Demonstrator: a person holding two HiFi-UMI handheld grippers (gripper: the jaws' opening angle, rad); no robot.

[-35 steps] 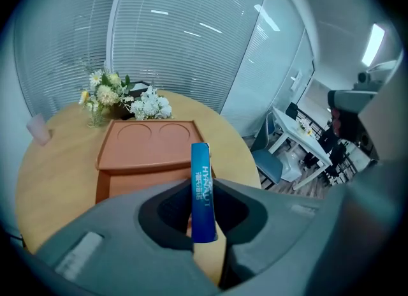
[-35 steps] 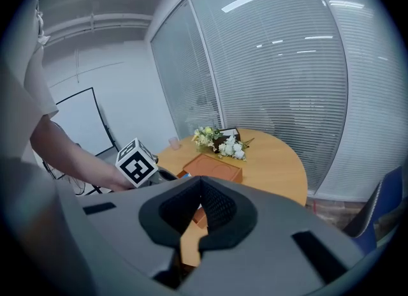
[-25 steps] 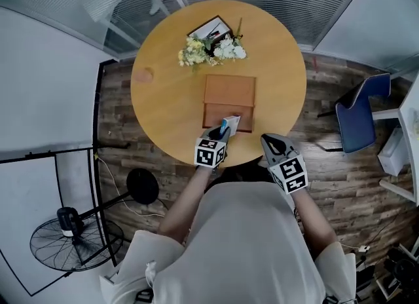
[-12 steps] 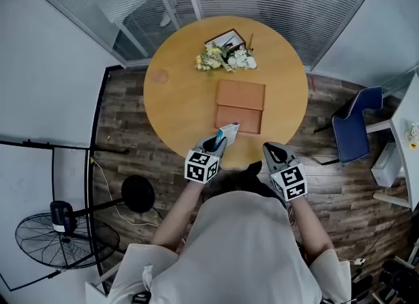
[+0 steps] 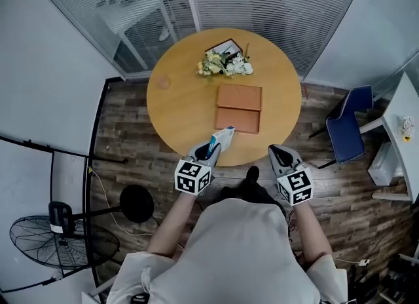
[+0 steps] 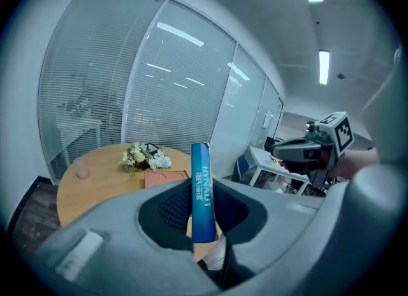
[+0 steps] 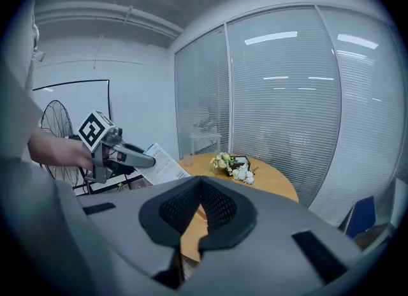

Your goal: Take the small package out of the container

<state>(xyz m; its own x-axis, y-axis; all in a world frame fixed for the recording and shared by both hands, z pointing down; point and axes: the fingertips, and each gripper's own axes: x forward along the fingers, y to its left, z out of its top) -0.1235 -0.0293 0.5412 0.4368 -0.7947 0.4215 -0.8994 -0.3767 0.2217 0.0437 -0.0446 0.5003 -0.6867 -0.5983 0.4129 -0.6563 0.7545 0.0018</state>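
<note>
In the head view my left gripper [image 5: 211,149] is shut on the small package [image 5: 224,137], a flat white and blue box. It hangs over the near edge of the round wooden table [image 5: 177,106]. The left gripper view shows the package's blue edge [image 6: 203,199] standing upright between the pads. The container, a flat brown box [image 5: 239,108], lies closed on the table beyond the package. My right gripper [image 5: 280,155] is off the table's near right edge, shut with nothing in it. Its own view shows the jaws [image 7: 201,192] together and the package [image 7: 159,164] at the left.
A bunch of white and yellow flowers [image 5: 226,65] and a framed picture [image 5: 222,47] lie at the table's far side. A blue chair [image 5: 350,122] stands at the right, a floor fan [image 5: 59,244] and a black round stand base [image 5: 137,203] at the left. Glass partitions with blinds rise behind the table.
The left gripper has carried the package from above the brown box back to the table's near edge. Both grippers and the person have drawn away from the table.
</note>
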